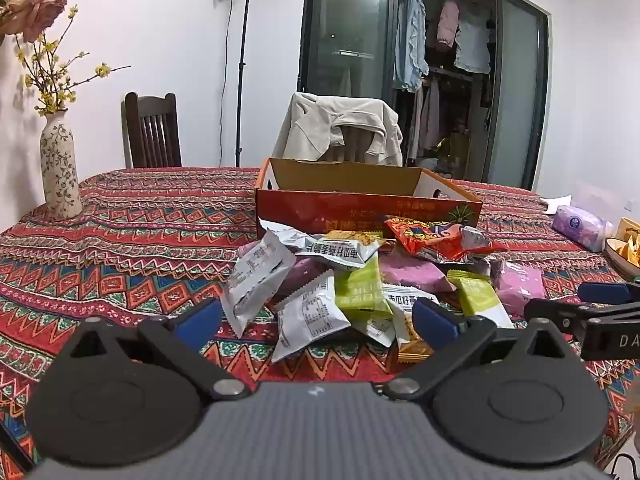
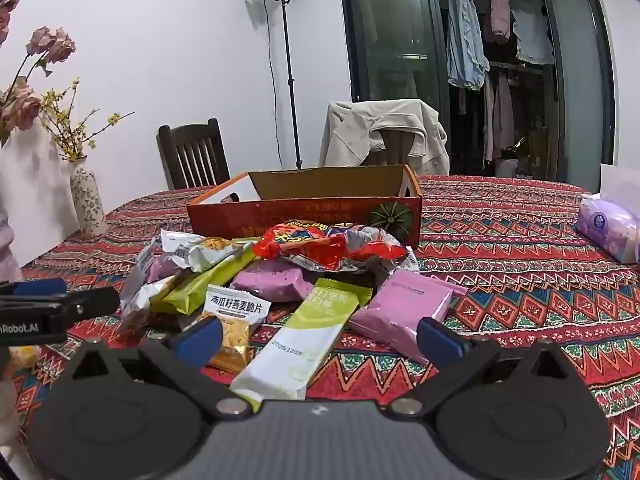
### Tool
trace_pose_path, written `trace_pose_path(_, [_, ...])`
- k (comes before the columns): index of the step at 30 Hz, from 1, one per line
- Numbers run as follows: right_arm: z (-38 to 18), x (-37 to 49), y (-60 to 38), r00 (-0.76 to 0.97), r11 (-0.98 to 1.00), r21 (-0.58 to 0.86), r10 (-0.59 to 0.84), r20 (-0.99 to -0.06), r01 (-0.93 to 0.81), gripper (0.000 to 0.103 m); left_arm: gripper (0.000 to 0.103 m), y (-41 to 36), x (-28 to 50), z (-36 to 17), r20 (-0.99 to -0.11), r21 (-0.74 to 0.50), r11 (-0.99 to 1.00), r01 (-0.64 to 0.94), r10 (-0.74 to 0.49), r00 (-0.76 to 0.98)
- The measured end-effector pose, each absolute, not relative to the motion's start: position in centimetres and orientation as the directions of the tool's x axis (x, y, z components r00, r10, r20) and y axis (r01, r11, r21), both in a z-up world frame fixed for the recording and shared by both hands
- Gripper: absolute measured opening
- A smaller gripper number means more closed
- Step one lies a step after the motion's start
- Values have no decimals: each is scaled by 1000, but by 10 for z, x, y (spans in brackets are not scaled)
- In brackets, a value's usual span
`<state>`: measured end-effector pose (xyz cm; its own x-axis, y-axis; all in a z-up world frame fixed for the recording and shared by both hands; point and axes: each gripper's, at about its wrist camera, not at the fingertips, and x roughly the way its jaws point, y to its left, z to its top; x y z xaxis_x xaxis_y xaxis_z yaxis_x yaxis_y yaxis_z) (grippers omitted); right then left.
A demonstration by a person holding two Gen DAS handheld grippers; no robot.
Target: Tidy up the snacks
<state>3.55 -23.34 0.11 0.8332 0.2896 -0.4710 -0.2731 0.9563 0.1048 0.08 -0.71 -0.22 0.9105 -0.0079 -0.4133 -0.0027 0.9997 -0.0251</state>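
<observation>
Both tools gape wide and empty, and the green-and-white snack bar (image 2: 304, 340) lies between the right gripper (image 2: 320, 338)'s fingers, its long axis running away toward the box (image 2: 304, 210) beyond, nearer than the left gripper (image 1: 316, 320).

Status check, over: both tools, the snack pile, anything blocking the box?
Left tool open, right tool open, neither holding anything. Snack pile on the tablecloth, in front of the open orange box. Nothing blocking the box.
</observation>
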Motion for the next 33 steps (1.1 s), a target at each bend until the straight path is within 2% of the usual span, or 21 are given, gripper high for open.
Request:
trace_pose_path(1, [1, 36, -233, 832, 956, 104, 289, -473, -273, 103, 103, 4, 1, 0, -406, -77, 997, 0, -31, 913])
trace_pose_path(33, [-7, 48, -227, 819, 954, 104, 294, -493, -280, 103, 103, 8, 10, -12, -435, -95, 996, 6, -47, 899])
